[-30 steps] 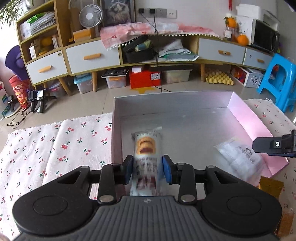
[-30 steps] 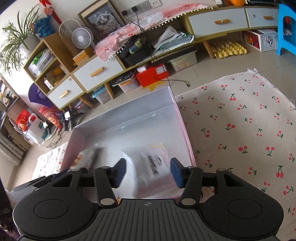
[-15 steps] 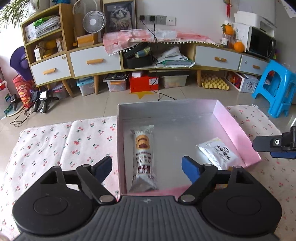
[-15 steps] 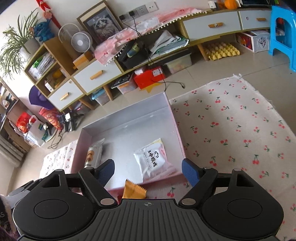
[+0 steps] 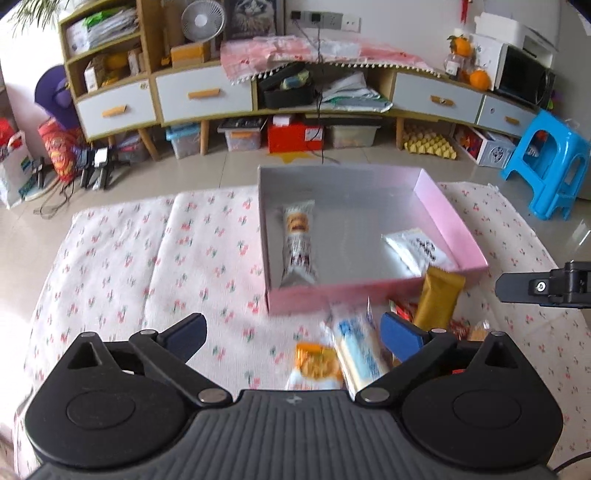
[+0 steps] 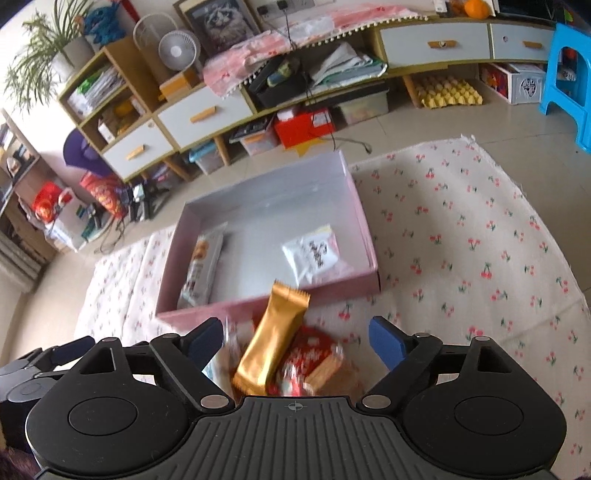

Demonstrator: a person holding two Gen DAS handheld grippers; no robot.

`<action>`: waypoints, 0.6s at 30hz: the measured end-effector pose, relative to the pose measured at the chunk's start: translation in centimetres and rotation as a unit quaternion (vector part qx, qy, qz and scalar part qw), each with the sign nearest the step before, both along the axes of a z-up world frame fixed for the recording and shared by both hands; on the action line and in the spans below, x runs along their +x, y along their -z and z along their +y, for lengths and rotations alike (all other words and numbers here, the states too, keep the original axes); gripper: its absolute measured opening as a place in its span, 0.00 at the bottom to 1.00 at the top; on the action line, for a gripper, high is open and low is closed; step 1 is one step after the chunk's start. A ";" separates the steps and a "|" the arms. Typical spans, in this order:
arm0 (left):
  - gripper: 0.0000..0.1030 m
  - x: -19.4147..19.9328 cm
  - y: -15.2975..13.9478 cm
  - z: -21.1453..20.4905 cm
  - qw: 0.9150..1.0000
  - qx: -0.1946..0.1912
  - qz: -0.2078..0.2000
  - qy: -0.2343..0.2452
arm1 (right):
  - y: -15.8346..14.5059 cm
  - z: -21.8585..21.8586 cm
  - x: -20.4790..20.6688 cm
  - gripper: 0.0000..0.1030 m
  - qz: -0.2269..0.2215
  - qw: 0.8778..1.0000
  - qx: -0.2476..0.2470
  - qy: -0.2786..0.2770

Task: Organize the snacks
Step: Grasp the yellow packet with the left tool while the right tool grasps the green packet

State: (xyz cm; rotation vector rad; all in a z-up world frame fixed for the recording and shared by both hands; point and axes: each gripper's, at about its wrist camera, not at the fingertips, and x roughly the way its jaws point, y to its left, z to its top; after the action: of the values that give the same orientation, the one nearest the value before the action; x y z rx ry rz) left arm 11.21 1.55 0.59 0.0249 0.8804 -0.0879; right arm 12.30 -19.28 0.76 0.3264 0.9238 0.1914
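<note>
On the cherry cloth (image 5: pixel 192 251), the biscuit pack (image 5: pixel 298 242) & white pouch (image 5: pixel 417 249) now lie released in the pink box (image 5: pixel 373 290); left tool (image 5: pixel 291 328) & right tool (image 6: pixel 295 338), jaws just opened, both empty, so next pick is from the pile at the box's near edge, e.g. the gold bar (image 6: pixel 271 338).

Black ribbed left gripper (image 5: pixel 291 332), blue fingers (image 5: pixel 400 336), silver pivot screws

Room: pale tiled floor (image 5: pixel 229 170); white wall (image 5: pixel 399 26) with sockets (image 5: pixel 317 16). Long wooden sideboard (image 5: pixel 207 92), white drawers, orange handles. Open shelf unit (image 5: pixel 107 40), desk fan (image 5: pixel 204 16), framed cat picture (image 6: pixel 221 18), potted plant (image 6: pixel 55 40), microwave (image 5: pixel 524 79), blue stool (image 5: pixel 546 162), cherry-print cloth (image 5: pixel 122 258) on floor.
</note>
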 end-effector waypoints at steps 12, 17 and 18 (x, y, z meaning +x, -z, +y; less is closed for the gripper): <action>0.99 -1.2 0.8 2.2 0.998 -0.053 0.037 -0.015 | 4.0 -0.6 -1.3 0.87 0.112 0.993 0.005 0.041; 0.98 -1.6 2.4 3.2 0.997 -0.050 0.063 -0.022 | 4.5 0.4 -1.8 0.87 0.123 0.992 -0.004 0.019; 0.96 -1.6 2.8 3.4 0.996 -0.050 0.071 -0.022 | 4.6 0.7 -1.9 0.87 0.126 0.992 -0.005 0.011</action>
State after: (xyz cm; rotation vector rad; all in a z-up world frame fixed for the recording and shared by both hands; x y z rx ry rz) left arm 9.64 4.96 -2.17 -0.0949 1.0167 -0.0935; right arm 10.37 -18.55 -3.85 0.3569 1.1696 0.1271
